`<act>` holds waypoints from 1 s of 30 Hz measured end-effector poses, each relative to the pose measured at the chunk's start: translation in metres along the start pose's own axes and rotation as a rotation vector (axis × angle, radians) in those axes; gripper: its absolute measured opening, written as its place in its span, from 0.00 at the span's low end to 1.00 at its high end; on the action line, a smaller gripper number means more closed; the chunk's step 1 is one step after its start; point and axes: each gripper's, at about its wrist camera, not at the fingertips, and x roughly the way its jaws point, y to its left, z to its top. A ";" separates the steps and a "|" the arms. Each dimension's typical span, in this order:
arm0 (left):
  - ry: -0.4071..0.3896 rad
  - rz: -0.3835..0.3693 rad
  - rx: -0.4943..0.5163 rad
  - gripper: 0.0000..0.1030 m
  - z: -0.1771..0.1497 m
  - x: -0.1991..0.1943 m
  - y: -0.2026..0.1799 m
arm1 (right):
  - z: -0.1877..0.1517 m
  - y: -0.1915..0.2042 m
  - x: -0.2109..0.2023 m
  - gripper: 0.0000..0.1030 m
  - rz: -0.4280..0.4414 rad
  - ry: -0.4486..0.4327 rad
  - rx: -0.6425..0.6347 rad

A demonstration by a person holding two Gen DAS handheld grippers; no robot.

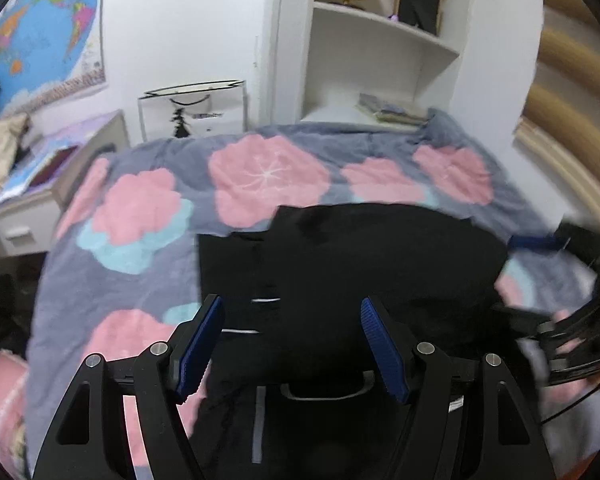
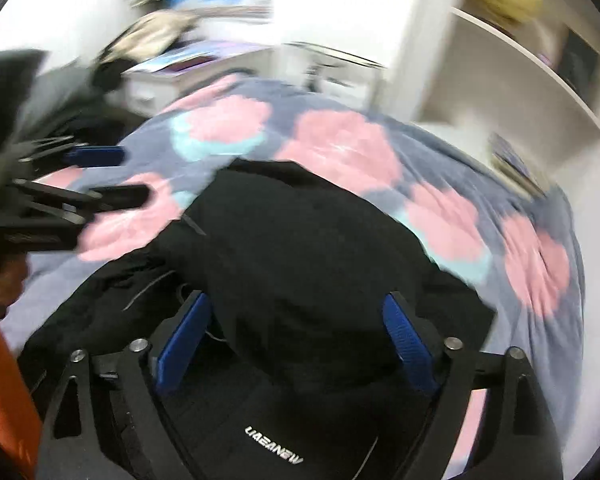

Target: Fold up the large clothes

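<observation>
Left gripper (image 1: 292, 336) up close: blue pads spread wide, nothing between them, hovering over the near part of the black garment (image 1: 352, 256). A grey strap loop (image 1: 326, 390) and thin pale trim lines sit just past the fingers. Right gripper (image 2: 296, 332) is the same: pads wide apart, nothing pinched, black cloth under them. White brand lettering (image 2: 274, 445) shows on the cloth at the very near edge of the right view.

The garment lies on the bed, on a grey blanket (image 1: 140, 276) with pink flowers. It looks partly folded: the far part is a fairly flat dark block with squared edges, while the near part is rumpled and piled. We can't tell sleeves from body, since it's all black and the right view is motion-blurred.

Beyond the bed: a white paper bag (image 1: 194, 108), a shelf unit (image 1: 384, 40) with a yellow globe, a wall map (image 1: 40, 28), and a small white cabinet on the left.

Risks, as we judge them:
- Black on black hides the layers, so a pinch may take one layer or several and skew the fold.
- The strap loop or a cord could snag a finger and drag the folded part open.
- The plush blanket may get pinched along with the cloth.
- The grippers are close together, so crossing paths could make them collide.
</observation>
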 end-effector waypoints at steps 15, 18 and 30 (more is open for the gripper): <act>-0.005 0.019 -0.097 0.70 0.000 0.012 0.035 | 0.010 -0.001 0.074 0.27 -0.080 0.126 -0.097; -0.030 0.038 -0.128 0.70 0.000 0.008 0.042 | 0.021 -0.006 0.034 0.26 -0.170 0.005 -0.072; -0.020 0.025 -0.173 0.70 0.001 0.010 0.052 | -0.122 0.114 0.085 0.43 -0.293 0.128 -0.529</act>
